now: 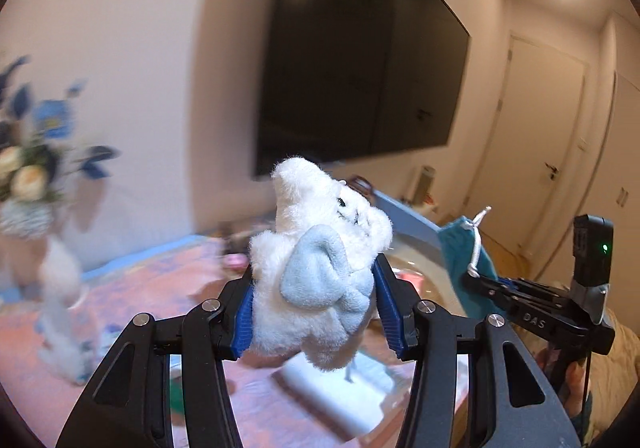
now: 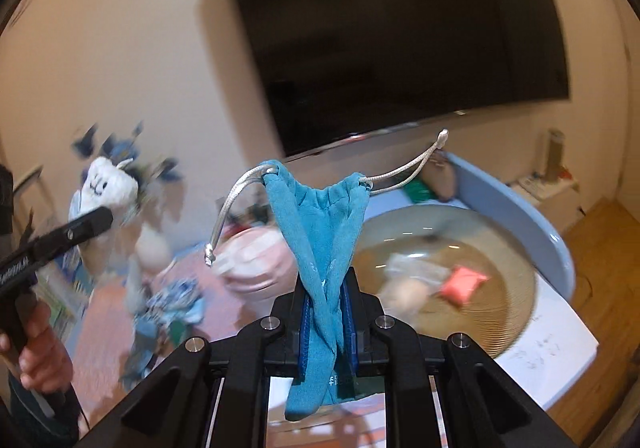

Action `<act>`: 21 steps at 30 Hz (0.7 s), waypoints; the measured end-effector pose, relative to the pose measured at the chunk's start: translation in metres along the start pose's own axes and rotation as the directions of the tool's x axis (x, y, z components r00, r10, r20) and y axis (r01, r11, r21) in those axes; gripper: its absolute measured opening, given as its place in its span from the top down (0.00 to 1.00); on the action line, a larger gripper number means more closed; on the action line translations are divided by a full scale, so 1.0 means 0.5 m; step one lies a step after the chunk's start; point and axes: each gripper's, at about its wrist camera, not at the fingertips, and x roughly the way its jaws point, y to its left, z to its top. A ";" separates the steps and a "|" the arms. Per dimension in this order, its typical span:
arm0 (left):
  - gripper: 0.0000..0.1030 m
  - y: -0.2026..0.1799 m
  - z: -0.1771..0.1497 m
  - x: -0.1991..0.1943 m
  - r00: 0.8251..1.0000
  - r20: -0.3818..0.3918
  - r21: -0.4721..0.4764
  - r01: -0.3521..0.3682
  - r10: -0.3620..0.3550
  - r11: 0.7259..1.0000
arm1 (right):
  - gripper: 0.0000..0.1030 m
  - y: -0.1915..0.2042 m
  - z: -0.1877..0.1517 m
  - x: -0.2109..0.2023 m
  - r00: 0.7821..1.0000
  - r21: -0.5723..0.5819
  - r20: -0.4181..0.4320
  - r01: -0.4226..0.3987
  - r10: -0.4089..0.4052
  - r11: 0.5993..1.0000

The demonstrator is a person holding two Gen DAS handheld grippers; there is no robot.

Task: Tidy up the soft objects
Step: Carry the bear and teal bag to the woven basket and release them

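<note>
Clamping a white plush toy (image 1: 320, 268) between its blue pads (image 1: 390, 312), the left gripper (image 1: 316, 312) holds it up in the air before a dark wall-mounted screen (image 1: 360, 67). Off to its right, the right gripper (image 2: 326, 318) pinches a teal drawstring pouch (image 2: 320, 232), gathered mouth upward, white cords (image 2: 236, 203) trailing to either side, above a round glass-topped table (image 2: 516, 288) with blurred small items.

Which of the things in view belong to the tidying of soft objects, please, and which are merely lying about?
In hand: white plush toy in left gripper; teal drawstring pouch in right gripper.
Lying about: television, flower vase, round bowl.
</note>
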 end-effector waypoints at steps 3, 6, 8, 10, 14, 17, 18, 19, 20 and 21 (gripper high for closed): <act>0.53 -0.066 0.007 0.091 0.996 -0.068 0.026 0.052 -0.050 0.998 | 0.87 -0.065 0.014 0.023 0.999 0.070 -0.024 0.034 -0.032 0.997; 0.53 -0.112 0.007 0.173 0.984 -0.141 0.047 0.120 -0.113 0.992 | 0.87 -0.112 0.020 0.046 0.997 0.119 -0.048 0.058 -0.053 0.991; 0.53 -0.133 0.001 0.218 0.978 -0.167 0.048 0.133 -0.123 0.990 | 0.87 -0.138 0.024 0.065 0.996 0.155 -0.065 0.066 -0.057 0.986; 0.53 -0.153 -0.007 0.257 0.971 -0.197 0.046 0.147 -0.136 0.988 | 0.87 -0.164 0.021 0.085 0.994 0.195 -0.091 0.075 -0.058 0.978; 0.53 -0.182 -0.026 0.333 0.955 -0.259 0.034 0.160 -0.146 0.987 | 0.87 -0.203 0.011 0.118 0.987 0.242 -0.141 0.111 -0.079 0.964; 0.52 -0.201 -0.040 0.366 0.953 -0.278 0.063 0.146 -0.123 0.987 | 0.87 -0.218 -0.001 0.140 0.978 0.259 -0.192 0.135 -0.086 0.956; 0.51 -0.205 -0.045 0.380 0.951 -0.288 0.065 0.142 -0.117 0.988 | 0.87 -0.221 -0.003 0.146 0.975 0.256 -0.203 0.141 -0.089 0.956; 0.51 -0.207 -0.050 0.386 0.948 -0.297 0.063 0.141 -0.116 0.988 | 0.87 -0.224 -0.004 0.151 0.973 0.257 -0.213 0.148 -0.093 0.955; 0.48 -0.210 -0.053 0.395 0.945 -0.306 0.063 0.139 -0.113 0.988 | 0.85 -0.228 -0.006 0.154 0.971 0.262 -0.219 0.151 -0.094 0.953; 0.45 -0.213 -0.057 0.403 0.943 -0.315 0.064 0.134 -0.107 0.989 | 0.80 -0.234 -0.007 0.159 0.970 0.273 -0.226 0.150 -0.088 0.950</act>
